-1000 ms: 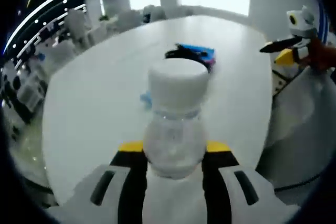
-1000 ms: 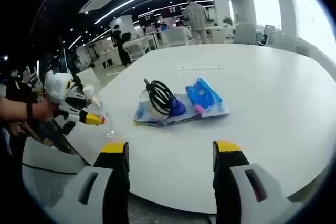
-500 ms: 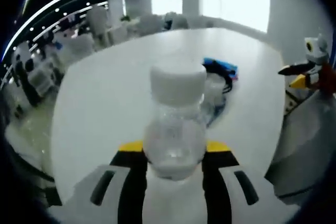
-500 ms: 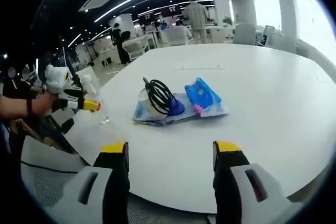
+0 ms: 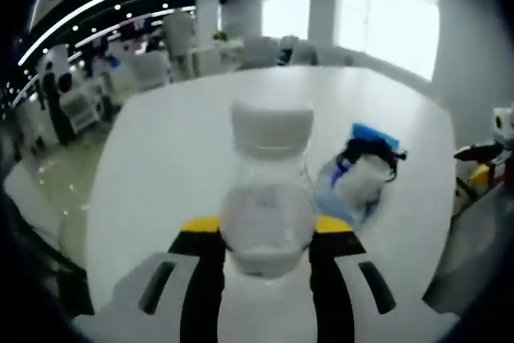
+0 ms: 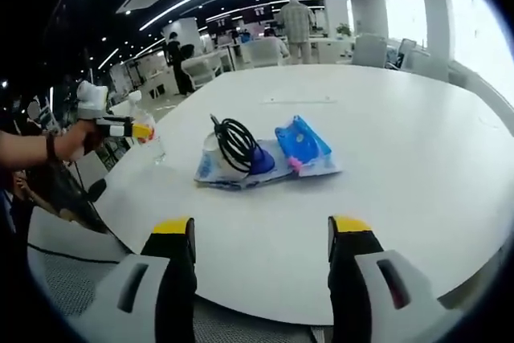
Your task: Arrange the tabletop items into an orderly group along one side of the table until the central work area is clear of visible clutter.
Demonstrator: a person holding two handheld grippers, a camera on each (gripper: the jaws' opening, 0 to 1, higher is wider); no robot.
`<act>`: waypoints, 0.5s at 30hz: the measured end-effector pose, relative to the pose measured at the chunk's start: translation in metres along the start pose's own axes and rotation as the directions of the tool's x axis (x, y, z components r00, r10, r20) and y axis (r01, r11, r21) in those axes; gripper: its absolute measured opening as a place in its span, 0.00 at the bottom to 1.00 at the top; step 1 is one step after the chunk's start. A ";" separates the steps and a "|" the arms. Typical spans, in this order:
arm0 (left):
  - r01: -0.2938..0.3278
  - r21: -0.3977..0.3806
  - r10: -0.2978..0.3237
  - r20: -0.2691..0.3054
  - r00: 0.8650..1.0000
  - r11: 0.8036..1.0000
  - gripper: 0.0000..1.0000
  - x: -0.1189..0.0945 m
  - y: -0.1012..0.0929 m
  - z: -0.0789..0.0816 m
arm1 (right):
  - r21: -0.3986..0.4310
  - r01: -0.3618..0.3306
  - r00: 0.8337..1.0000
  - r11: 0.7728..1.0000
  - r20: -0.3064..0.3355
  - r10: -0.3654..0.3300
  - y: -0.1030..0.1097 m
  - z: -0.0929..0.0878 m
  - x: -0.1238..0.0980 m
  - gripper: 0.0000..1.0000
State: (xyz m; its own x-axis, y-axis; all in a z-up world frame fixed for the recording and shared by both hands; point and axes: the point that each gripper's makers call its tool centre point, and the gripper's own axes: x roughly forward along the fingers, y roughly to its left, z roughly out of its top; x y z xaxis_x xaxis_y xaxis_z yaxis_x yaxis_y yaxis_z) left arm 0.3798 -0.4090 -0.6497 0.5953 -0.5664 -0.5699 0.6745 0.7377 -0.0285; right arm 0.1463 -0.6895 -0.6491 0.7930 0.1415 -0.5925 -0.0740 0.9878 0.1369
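Left tool (image 5: 265, 234) clamped (jaws closed in), right tool (image 6: 261, 234) agape

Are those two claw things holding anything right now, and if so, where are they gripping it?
The left gripper holds a clear plastic bottle with a white cap, clamped around its body. The right gripper is open and holds nothing.

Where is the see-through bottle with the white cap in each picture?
Left gripper view: the bottle stands up in the middle, clamped between that gripper's own jaws.
Right gripper view: the bottle is small at the left, held by the left gripper over the table edge.
Shared landmark: the black cable coil.
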 end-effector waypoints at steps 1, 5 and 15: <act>-0.005 -0.003 0.005 0.002 1.000 1.000 0.38 0.002 0.003 0.001 | 0.002 0.004 1.000 1.000 -0.001 -0.004 -0.001 0.000 0.000 0.66; -0.022 -0.028 0.023 0.016 1.000 0.999 0.38 0.009 0.014 0.007 | 0.004 0.024 1.000 1.000 -0.006 -0.024 -0.005 -0.001 -0.001 0.66; -0.036 0.005 0.036 0.026 0.999 0.999 0.38 0.038 0.042 0.023 | -0.037 0.058 0.997 0.998 -0.055 -0.060 -0.008 -0.010 0.002 0.66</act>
State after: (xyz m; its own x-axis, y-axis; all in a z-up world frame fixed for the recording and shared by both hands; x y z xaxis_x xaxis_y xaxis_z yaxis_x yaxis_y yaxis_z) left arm 0.4407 -0.4080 -0.6533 0.6303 -0.5489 -0.5490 0.6547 0.7559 -0.0041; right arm 0.1424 -0.6961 -0.6596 0.7613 0.0853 -0.6428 -0.0499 0.9961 0.0730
